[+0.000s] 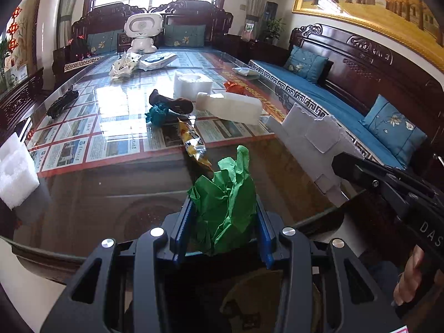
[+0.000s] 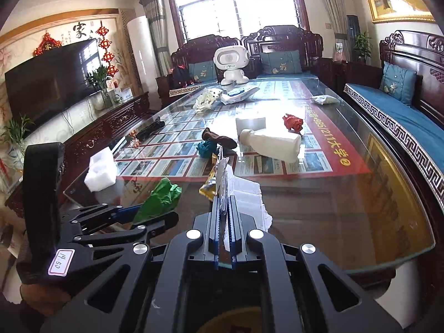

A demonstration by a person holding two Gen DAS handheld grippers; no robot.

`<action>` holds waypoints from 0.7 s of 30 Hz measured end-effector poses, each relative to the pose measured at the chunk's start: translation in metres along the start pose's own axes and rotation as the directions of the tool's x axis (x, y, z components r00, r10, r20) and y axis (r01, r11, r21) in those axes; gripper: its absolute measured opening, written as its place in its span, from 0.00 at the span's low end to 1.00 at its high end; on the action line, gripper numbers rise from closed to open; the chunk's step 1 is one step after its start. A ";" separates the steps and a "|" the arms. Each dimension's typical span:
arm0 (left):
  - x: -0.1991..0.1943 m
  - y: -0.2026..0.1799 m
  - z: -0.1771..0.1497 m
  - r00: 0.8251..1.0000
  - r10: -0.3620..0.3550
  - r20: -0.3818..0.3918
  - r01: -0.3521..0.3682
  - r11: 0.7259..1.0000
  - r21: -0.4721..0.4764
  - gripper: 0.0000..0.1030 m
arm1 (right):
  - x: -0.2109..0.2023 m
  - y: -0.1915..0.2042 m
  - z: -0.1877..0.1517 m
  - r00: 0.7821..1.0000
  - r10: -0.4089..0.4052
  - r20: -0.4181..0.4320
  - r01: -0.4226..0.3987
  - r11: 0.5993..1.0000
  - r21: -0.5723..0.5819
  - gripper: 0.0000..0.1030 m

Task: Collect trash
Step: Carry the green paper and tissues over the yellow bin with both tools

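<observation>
Left wrist view: my left gripper [image 1: 224, 222] is clamped on crumpled green paper [image 1: 226, 202] over the glass table's [image 1: 111, 188] near edge; my right gripper [image 2: 224, 208] pinches a white foam sheet [image 2: 247, 197]. Beyond lies a white bottle [image 1: 230, 106].

The left gripper [image 1: 223, 216] clamps crumpled green paper [image 1: 226, 202] over the glass tabletop's [image 1: 111, 194] near edge. The right gripper [image 1: 344, 163] pinches white foam [image 1: 313, 136] at the right edge.

Crumpled paper [image 1: 226, 208]: green. Second paper wad [image 1: 156, 113]: teal. Third wad [image 1: 235, 87]: red. Foam sheet [image 1: 316, 141], bottle [image 1: 230, 106]: white. Snack wrapper [image 1: 194, 145]: yellow, printed. Sofa cushions [image 1: 394, 127]: blue, floral pattern. Gripper pads [image 1: 181, 222]: blue.
</observation>
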State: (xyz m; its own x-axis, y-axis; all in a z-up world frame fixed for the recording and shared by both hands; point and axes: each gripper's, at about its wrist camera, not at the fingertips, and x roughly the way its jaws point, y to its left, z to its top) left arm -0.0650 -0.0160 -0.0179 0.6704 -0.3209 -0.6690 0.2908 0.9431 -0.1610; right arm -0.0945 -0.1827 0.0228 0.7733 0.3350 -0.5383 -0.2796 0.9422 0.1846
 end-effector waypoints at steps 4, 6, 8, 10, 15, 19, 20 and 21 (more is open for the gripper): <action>-0.014 -0.017 -0.021 1.000 0.019 -0.004 -0.019 0.999 0.047 0.40 | -0.026 0.000 -0.025 1.000 -0.020 -0.003 0.020 1.000 0.011 0.06; -0.022 -0.025 -0.033 1.000 0.022 -0.005 -0.021 0.998 0.066 0.41 | -0.037 0.000 -0.036 1.000 -0.029 -0.007 0.029 0.999 0.015 0.06; -0.028 -0.033 -0.046 1.000 0.028 -0.007 -0.028 0.996 0.085 0.41 | -0.047 0.002 -0.052 0.999 -0.051 -0.014 0.052 0.999 0.013 0.06; -0.032 -0.040 -0.060 0.999 0.026 -0.019 -0.024 0.994 0.103 0.41 | -0.053 0.002 -0.068 0.997 -0.066 -0.034 0.067 0.998 0.015 0.06; -0.034 -0.054 -0.092 0.998 0.004 -0.067 0.005 0.993 0.121 0.41 | -0.058 0.002 -0.109 0.991 -0.087 -0.106 0.091 0.995 0.034 0.06; -0.030 -0.068 -0.120 0.994 -0.010 -0.110 0.027 0.989 0.148 0.41 | -0.060 0.000 -0.137 0.984 -0.098 -0.149 0.106 0.993 0.053 0.06; -0.029 -0.070 -0.126 0.993 -0.008 -0.118 0.027 0.987 0.156 0.41 | -0.059 0.000 -0.144 0.982 -0.100 -0.159 0.110 0.992 0.056 0.06; -0.026 -0.072 -0.133 0.991 -0.012 -0.133 0.034 0.985 0.167 0.41 | -0.059 -0.001 -0.152 0.980 -0.106 -0.171 0.118 0.991 0.060 0.06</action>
State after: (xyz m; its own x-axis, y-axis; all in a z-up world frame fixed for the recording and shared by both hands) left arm -0.1944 -0.0643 -0.0849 0.5699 -0.3176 -0.7579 0.4236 0.9039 -0.0603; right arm -0.2266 -0.2043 -0.0709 0.6902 0.2267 -0.6872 -0.1521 0.9739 0.1686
